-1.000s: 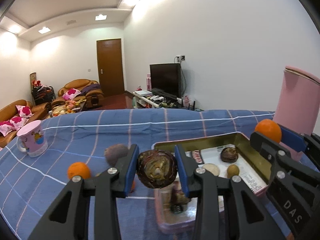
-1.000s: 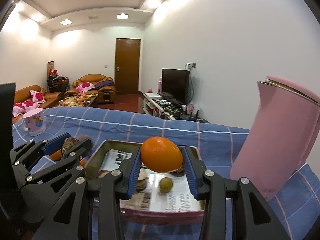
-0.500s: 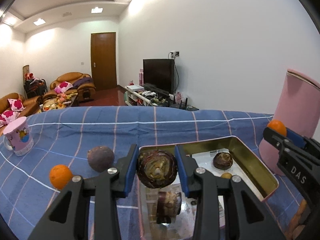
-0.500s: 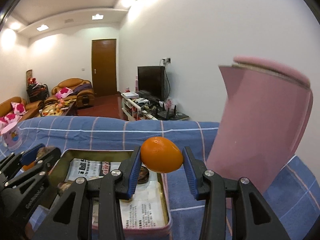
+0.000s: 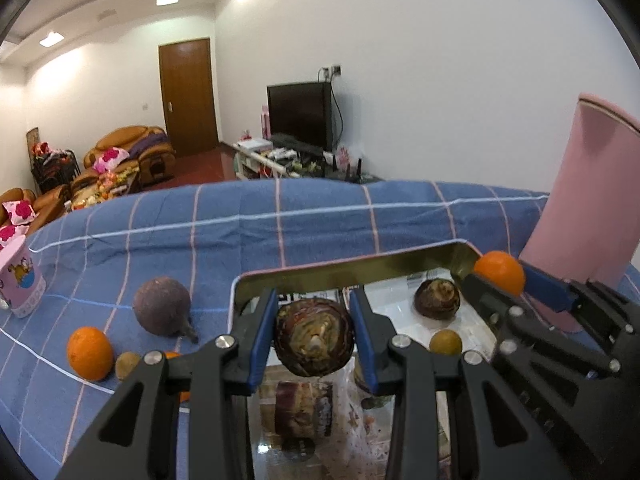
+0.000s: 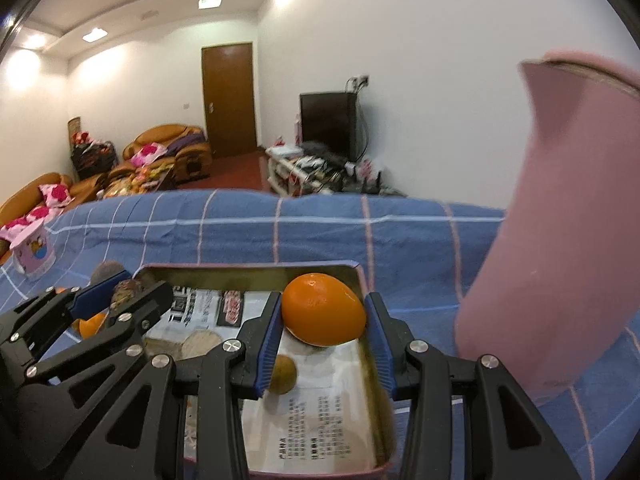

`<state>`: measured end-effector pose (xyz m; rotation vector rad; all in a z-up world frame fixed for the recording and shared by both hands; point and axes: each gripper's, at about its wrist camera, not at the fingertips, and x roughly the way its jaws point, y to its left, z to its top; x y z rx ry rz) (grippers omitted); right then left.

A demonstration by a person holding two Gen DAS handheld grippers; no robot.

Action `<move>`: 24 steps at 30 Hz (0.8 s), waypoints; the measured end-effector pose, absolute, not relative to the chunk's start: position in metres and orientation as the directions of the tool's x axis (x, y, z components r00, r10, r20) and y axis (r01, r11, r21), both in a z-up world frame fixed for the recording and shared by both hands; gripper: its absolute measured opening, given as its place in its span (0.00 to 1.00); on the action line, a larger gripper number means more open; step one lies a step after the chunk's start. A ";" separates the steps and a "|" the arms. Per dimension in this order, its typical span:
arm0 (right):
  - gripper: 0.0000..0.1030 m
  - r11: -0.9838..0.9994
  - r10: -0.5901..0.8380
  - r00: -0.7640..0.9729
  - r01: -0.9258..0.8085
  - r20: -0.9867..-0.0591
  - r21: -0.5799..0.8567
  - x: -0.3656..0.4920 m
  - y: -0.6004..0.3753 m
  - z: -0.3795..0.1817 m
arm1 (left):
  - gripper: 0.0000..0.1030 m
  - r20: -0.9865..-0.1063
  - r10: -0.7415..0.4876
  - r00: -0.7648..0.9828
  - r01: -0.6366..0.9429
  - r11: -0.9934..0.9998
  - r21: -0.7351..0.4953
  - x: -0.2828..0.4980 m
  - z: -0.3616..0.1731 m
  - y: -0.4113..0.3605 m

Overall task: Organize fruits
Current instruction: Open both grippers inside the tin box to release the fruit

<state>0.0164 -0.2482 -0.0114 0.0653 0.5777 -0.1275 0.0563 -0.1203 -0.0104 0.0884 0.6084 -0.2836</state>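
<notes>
Two grippers loaded | left gripper [image 5: 313, 334] clamped on mangosteen [image 5: 313, 338], right gripper [image 6: 322, 320] on orange [image 6: 323, 309] | tray [image 6: 256, 271] beneath both jaws | step: placing; next: lower, release.

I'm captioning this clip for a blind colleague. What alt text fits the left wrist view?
The left claw grips a dark brown, scaly round fruit above a gold metal tray on a blue checked cloth. At right, the right claw holds an orange over the tray's far corner.
</notes>
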 end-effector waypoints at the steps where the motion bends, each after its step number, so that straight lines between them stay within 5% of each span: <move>1: 0.42 0.991 -0.090 0.823 0.129 -0.561 0.031 0.019 -0.248 -0.013 | 0.38 -0.579 -0.236 0.780 0.288 0.958 -0.002 0.057 -0.011 -0.120; 15: 0.51 0.987 0.014 0.811 0.081 -0.585 0.136 0.025 -0.250 -0.018 | 0.41 -0.589 -0.221 0.777 0.260 0.965 -0.018 0.061 -0.012 -0.117; 17: 0.53 0.984 0.017 0.820 0.088 -0.571 0.154 0.022 -0.252 -0.015 | 0.48 -0.575 -0.217 0.788 0.254 0.967 -0.017 0.058 -0.010 -0.116; 21: 0.55 0.974 0.017 0.854 0.103 -0.520 0.201 0.013 -0.261 -0.007 | 0.78 -0.508 -0.201 0.837 0.217 0.976 -0.029 0.047 -0.002 -0.107; 24: 0.71 0.962 0.004 0.890 0.122 -0.457 0.246 0.001 -0.271 0.003 | 1.00 -0.443 -0.195 0.875 0.202 0.979 -0.032 0.037 0.007 -0.099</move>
